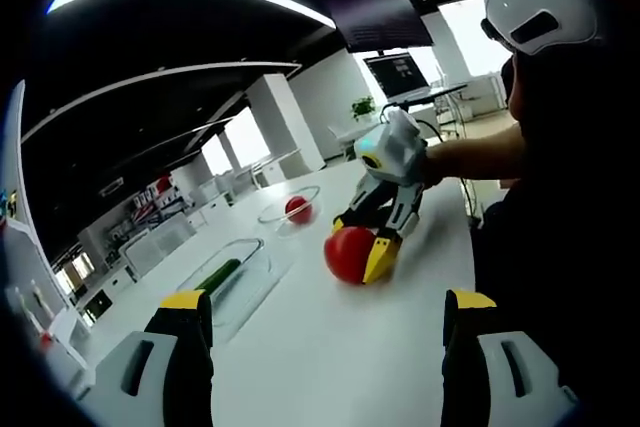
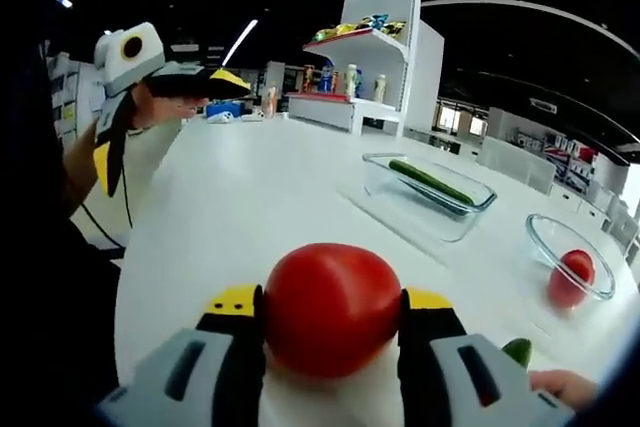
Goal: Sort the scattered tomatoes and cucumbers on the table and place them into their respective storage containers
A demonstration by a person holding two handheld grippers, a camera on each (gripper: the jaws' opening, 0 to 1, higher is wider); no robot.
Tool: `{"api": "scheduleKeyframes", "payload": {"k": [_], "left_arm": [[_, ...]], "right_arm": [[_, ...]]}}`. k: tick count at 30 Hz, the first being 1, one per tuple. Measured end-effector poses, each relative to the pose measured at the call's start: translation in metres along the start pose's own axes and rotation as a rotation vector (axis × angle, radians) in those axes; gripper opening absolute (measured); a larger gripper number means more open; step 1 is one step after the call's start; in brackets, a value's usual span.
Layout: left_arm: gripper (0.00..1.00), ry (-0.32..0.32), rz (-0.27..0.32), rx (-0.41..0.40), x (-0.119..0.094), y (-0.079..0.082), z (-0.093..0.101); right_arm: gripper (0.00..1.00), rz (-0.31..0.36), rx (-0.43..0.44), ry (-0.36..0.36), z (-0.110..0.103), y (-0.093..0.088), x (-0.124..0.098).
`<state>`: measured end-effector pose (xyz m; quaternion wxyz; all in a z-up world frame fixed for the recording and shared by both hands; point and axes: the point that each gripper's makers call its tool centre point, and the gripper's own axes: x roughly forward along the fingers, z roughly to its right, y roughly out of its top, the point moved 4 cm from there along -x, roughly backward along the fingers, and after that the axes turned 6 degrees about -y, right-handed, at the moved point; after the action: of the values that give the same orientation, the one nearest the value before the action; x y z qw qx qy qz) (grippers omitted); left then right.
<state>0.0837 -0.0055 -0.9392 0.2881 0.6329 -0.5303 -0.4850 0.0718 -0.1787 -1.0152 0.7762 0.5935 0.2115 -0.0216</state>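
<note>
White table (image 2: 230, 197) (showroom shelving behind): right hand-held gripper (image 2: 330, 322) clamps tomato (image 2: 330, 307), left hand-held gripper (image 1: 325, 322) spread, empty.

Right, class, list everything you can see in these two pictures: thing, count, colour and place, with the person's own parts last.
Table: one, white, under everything.
Tomato: one, red, clamped between the right gripper's fingers.
Tomato in bowl: one, red, inside the round bowl.
Round bowl: one, clear glass, on the table beyond the rectangular container.
Rectangular container: one, clear, on the table.
Cucumber: one, green, lying in the rectangular container.
Green item: one, at the right gripper's side, partly hidden; probably another cucumber.
Shelf unit: one, white, behind the table, holding colourful goods.
Left gripper: grey with yellow-tipped black fingers, held apart over the table.
Right gripper: same colours, shut on the tomato.
Person's hand: beside the right gripper.
</note>
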Motion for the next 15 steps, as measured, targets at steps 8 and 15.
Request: {"api": "scheduleKeyframes", "payload": {"k": [8, 15], "left_arm": [[0.95, 0.025, 0.009, 0.006, -0.0038, 0.0022, -0.0049], [0.95, 0.026, 0.014, 0.005, -0.0044, 0.0016, -0.0046]], "right_arm": [[0.52, -0.006, -0.073, 0.018, -0.0021, -0.0009, 0.0043], [0.51, -0.017, -0.062, -0.02, -0.0028, 0.0, 0.0056]]}}
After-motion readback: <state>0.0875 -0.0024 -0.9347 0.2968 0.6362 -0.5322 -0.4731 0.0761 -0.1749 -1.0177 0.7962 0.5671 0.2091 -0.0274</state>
